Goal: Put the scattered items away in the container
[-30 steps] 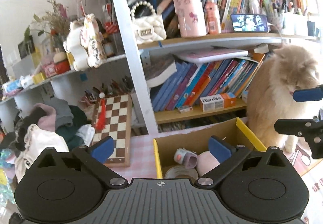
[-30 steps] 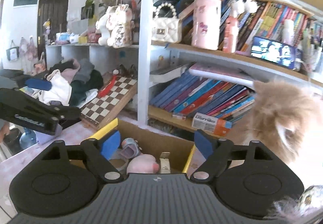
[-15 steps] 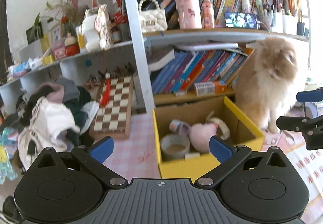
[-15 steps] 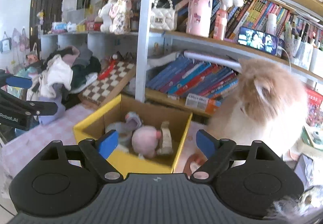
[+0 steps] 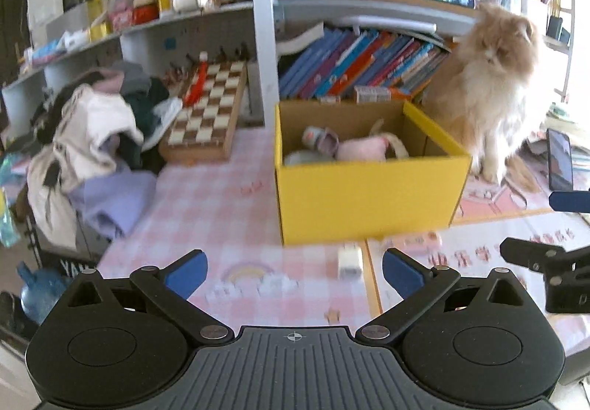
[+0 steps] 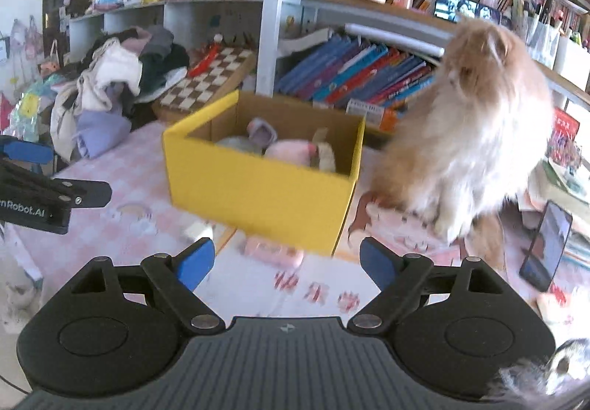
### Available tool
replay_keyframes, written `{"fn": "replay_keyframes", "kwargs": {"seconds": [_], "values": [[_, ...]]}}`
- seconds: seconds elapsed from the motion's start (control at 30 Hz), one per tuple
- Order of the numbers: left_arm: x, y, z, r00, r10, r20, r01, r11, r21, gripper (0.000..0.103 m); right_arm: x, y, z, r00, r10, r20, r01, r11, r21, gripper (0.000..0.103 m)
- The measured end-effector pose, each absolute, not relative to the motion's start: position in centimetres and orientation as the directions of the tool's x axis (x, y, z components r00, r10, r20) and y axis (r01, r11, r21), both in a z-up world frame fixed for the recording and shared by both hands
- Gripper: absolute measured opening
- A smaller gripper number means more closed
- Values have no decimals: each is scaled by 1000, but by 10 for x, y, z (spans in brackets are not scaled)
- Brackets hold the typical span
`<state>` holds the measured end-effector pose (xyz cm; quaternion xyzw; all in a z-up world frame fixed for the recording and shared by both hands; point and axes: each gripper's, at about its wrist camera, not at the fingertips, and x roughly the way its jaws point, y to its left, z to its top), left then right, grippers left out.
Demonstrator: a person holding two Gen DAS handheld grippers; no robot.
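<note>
A yellow cardboard box (image 5: 368, 188) stands on the pink checked table and holds a pink plush toy (image 5: 363, 151), a small grey-purple item (image 5: 320, 140) and a round tin. It also shows in the right wrist view (image 6: 258, 192). In front of the box lie a small white item (image 5: 349, 258) and a flat pink item (image 5: 415, 240), also seen in the right wrist view as the white item (image 6: 197, 231) and the pink item (image 6: 273, 251). My left gripper (image 5: 293, 273) is open and empty, back from the box. My right gripper (image 6: 285, 262) is open and empty above the pink item.
A fluffy orange cat (image 5: 486, 92) sits right of the box, close to it (image 6: 472, 137). A chessboard (image 5: 206, 114) and a clothes pile (image 5: 92, 137) lie at the left. Bookshelves stand behind. A phone (image 6: 545, 244) leans at the right.
Both grippers have pulled back and away from over the box, so the whole box and the table in front of it now show. The cat has turned its head.
</note>
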<state>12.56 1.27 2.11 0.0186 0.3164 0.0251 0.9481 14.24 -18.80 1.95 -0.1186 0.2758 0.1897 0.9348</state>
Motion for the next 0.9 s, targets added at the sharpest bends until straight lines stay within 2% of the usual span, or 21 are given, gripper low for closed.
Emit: {"fn": "replay_keyframes", "kwargs": {"seconds": [0.33,0.9], "values": [[104,-5,-13,755,69,-653,-2,995,102,102,121,-181,-15,717,274,-641,-409,910,-68,86],[113,-11,-24,728,65,-683,2,995,96,102,130,-179,-20,694,259,-672,-416,906,-81,86]]}}
